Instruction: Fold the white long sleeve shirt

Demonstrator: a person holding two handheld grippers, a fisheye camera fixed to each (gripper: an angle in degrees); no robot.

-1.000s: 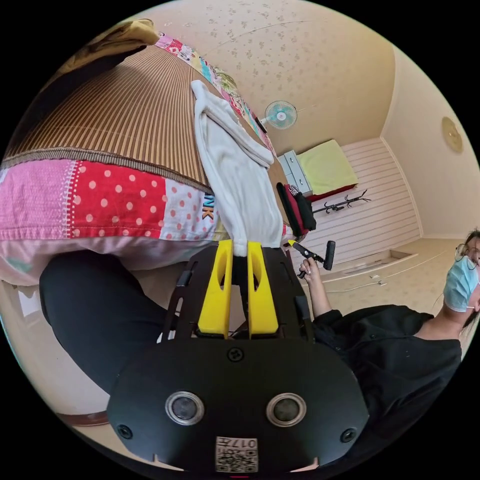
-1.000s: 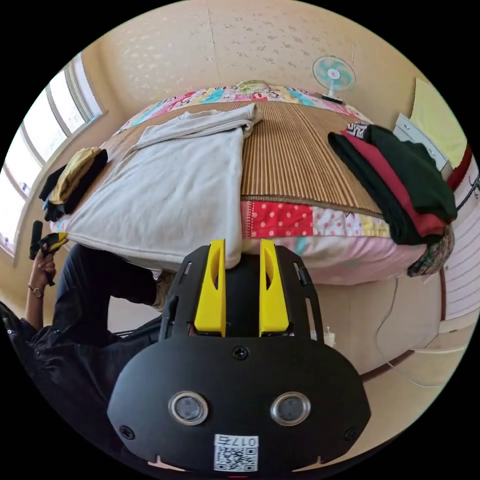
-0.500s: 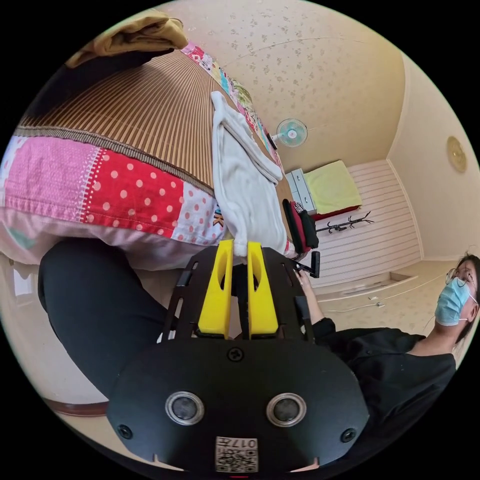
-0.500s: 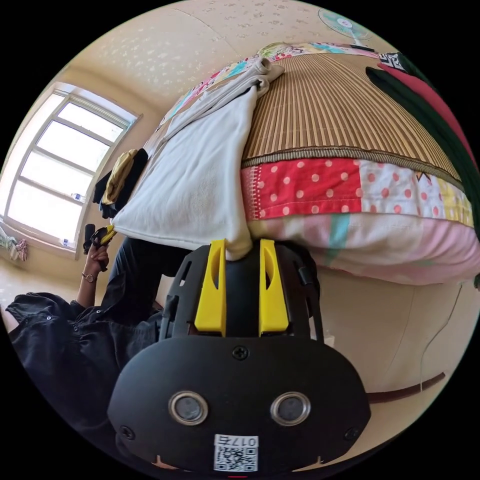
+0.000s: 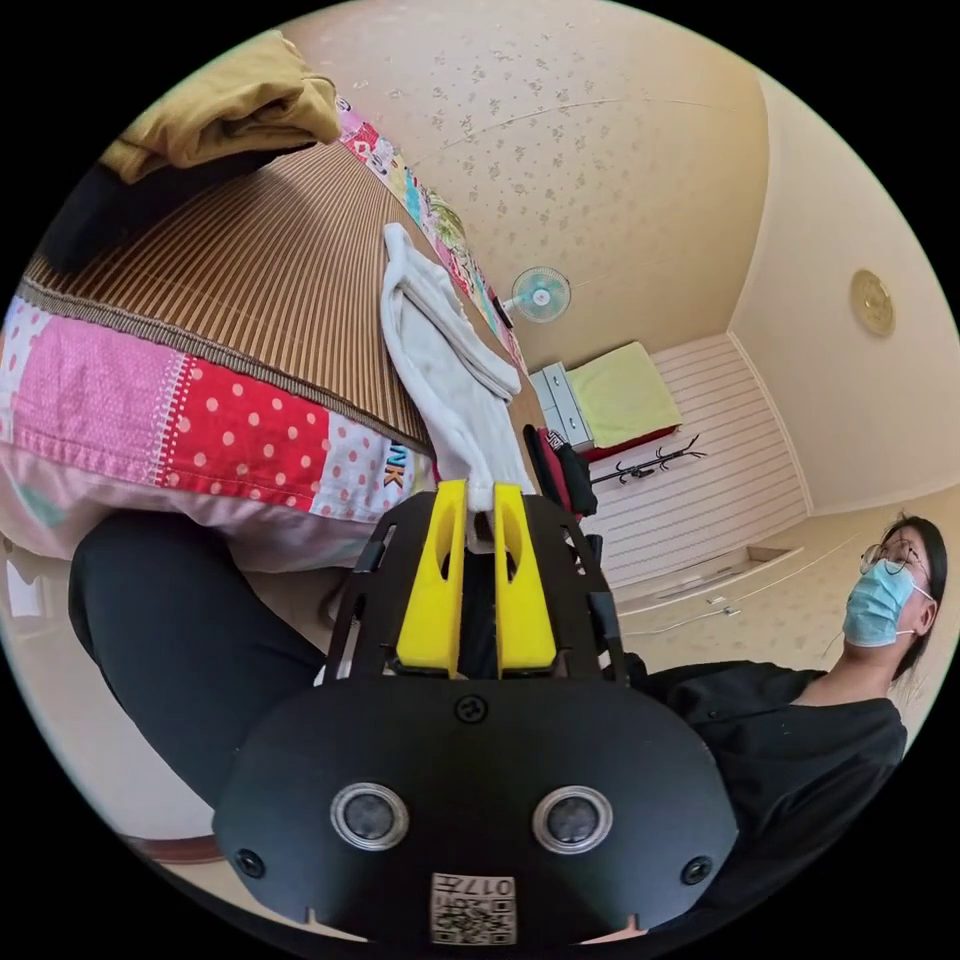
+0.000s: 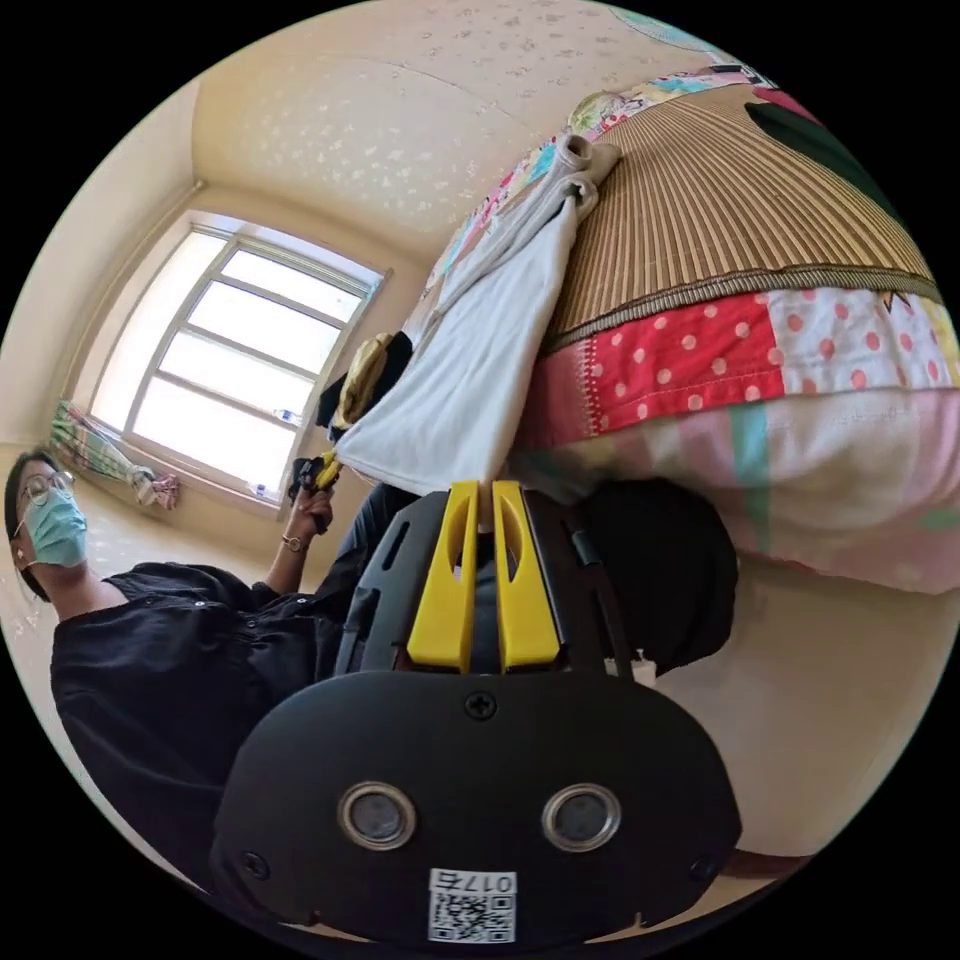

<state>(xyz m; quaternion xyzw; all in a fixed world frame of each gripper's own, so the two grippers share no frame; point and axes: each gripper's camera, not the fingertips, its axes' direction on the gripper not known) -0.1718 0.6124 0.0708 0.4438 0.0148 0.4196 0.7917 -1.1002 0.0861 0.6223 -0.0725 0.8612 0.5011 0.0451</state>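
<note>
Shirt [image 5: 440,370] lengthwise across striped mat [image 5: 250,270]

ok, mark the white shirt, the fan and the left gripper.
white shirt [image 6: 470,390]: right gripper view, flat body panel.
fan [image 5: 540,294]: left gripper view, round head.
left gripper [image 5: 479,500]: left gripper view, between jaw tips.

White long sleeve shirt [image 5: 445,360]: plain white knit, lying along bed, center of left gripper view; sleeves bunched at far end. Near hem hangs past bed edge, upper center in right gripper view.
</note>
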